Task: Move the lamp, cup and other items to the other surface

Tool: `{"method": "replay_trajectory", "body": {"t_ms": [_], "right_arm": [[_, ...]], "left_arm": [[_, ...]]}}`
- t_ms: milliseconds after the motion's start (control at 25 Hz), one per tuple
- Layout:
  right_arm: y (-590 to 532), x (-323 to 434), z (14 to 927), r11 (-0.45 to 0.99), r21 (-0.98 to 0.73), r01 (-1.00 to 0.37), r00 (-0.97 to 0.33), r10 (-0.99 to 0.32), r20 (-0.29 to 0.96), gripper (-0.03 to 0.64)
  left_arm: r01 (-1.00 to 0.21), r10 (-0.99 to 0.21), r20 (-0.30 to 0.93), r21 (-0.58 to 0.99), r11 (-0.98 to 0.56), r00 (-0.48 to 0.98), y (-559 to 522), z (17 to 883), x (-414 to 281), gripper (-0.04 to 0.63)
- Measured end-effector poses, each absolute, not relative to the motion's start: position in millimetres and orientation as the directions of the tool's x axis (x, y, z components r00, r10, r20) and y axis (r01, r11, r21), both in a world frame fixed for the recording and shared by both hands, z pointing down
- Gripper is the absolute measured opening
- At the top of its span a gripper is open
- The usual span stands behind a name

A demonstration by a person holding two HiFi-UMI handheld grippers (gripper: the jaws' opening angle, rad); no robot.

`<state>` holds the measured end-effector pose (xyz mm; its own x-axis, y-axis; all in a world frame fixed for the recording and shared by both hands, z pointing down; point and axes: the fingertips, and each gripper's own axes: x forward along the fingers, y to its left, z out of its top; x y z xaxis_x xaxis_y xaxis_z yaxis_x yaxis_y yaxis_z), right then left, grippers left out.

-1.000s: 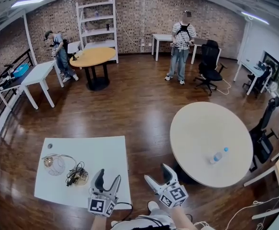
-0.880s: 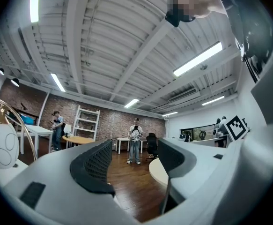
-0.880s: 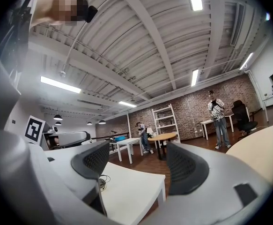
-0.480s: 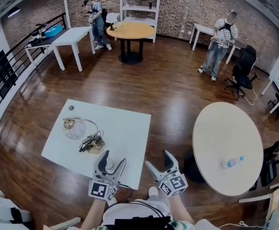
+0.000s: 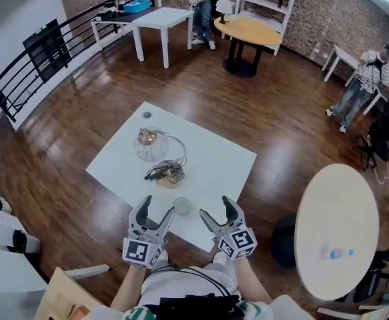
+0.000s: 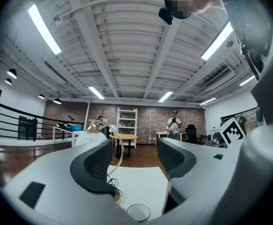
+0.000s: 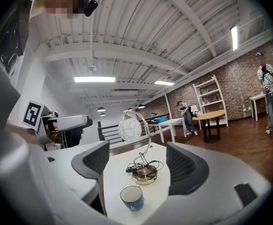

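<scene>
A lamp with a glass globe (image 5: pixel 149 143) on an arched metal stem stands on the white square table (image 5: pixel 224 157); its brass base (image 5: pixel 170 173) has a dark cord bundled on it. A blue cup (image 5: pixel 181 206) sits near the table's front edge, and a small round item (image 5: pixel 146 115) lies at the far corner. My left gripper (image 5: pixel 157 210) and right gripper (image 5: pixel 217 210) hover open and empty on either side of the cup. In the right gripper view the cup (image 7: pixel 132 197) and the lamp (image 7: pixel 129 128) lie ahead between the jaws (image 7: pixel 138 161). The left gripper (image 6: pixel 134 151) sees the cup (image 6: pixel 138 212) low ahead.
A round beige table (image 5: pixel 341 205) with a water bottle (image 5: pixel 338 253) stands to the right across bare wood floor. Further back are a white desk (image 5: pixel 162 19), a round wooden table (image 5: pixel 253 31), shelving and standing people. A black railing (image 5: pixel 47 52) runs along the left.
The view has swung left, so the white table has come from the left to straight ahead. Both grippers have come up to its front edge, either side of the cup, still open.
</scene>
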<state>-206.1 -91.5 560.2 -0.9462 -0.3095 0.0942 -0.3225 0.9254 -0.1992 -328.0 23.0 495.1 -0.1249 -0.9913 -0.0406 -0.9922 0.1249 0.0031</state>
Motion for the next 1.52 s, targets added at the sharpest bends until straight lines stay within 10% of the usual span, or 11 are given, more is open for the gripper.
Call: {"method": "replay_trajectory", "body": {"t_ms": [1080,1400,1520], "right_arm": [[-163.6,-478.6,714.5,0.964,-0.237,-0.124,-0.962,-0.057,0.268,0.377],[-191.8,-502.9,687.0,0.911,-0.364,-0.194,-0.981,-0.175,0.085,0.018],[-206.4,-494.0,650.7,0.872,-0.461,-0.167,-0.974,-0.219,-0.061,0.015]], "left_arm": [[-0.947,-0.946,0.054,0.018,0.322,-0.32,77.2,515.2,-424.8,0.302],[-0.935,-0.932,0.087,-0.003,0.353,-0.352,97.2,531.0,-439.8,0.302],[-0.935,-0.932,0.083,-0.004,0.354,-0.353,98.4,531.0,-442.3,0.302]]}}
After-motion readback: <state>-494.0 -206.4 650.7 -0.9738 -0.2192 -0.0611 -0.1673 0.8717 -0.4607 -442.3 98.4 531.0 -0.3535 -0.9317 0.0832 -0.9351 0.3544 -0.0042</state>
